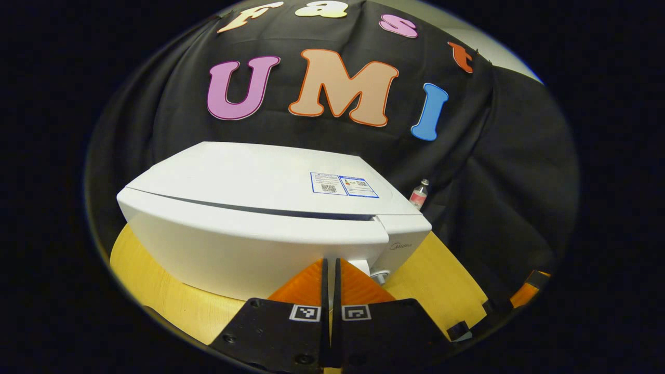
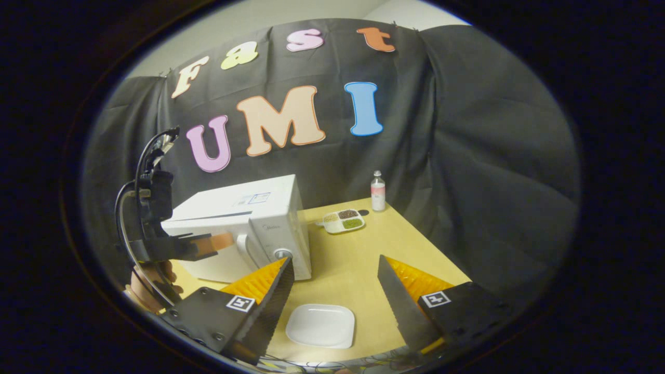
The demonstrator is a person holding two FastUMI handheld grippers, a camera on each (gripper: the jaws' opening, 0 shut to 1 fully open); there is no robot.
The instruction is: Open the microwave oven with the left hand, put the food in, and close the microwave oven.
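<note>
Microwave oven (image 1: 260, 218) sits white and closed on the yellow wooden surface (image 1: 441, 280), right in front of my left gripper (image 1: 330, 280). My left jaws are pressed together with nothing between them, their tips close to the lower front of the door, near the seam where the door meets the control panel. A small bottle (image 1: 419, 194) stands behind the oven's right corner, against the black cloth.

From my right gripper view, the oven (image 2: 249, 228) stands at the left of the surface (image 2: 353, 265), and my left gripper (image 2: 208, 244) reaches toward its door, with a hand (image 2: 150, 283) holding it from below. I think its tips touch the door edge, but the view is too small to be sure. My right gripper (image 2: 335, 283) hangs with its jaws wide apart, gripping nothing. Below them lies a white square plate (image 2: 321, 325). Farther back, a divided tray of food (image 2: 343, 221) with 3 compartments rests beside the oven, and the bottle (image 2: 378, 191) stands just beyond it.
</note>
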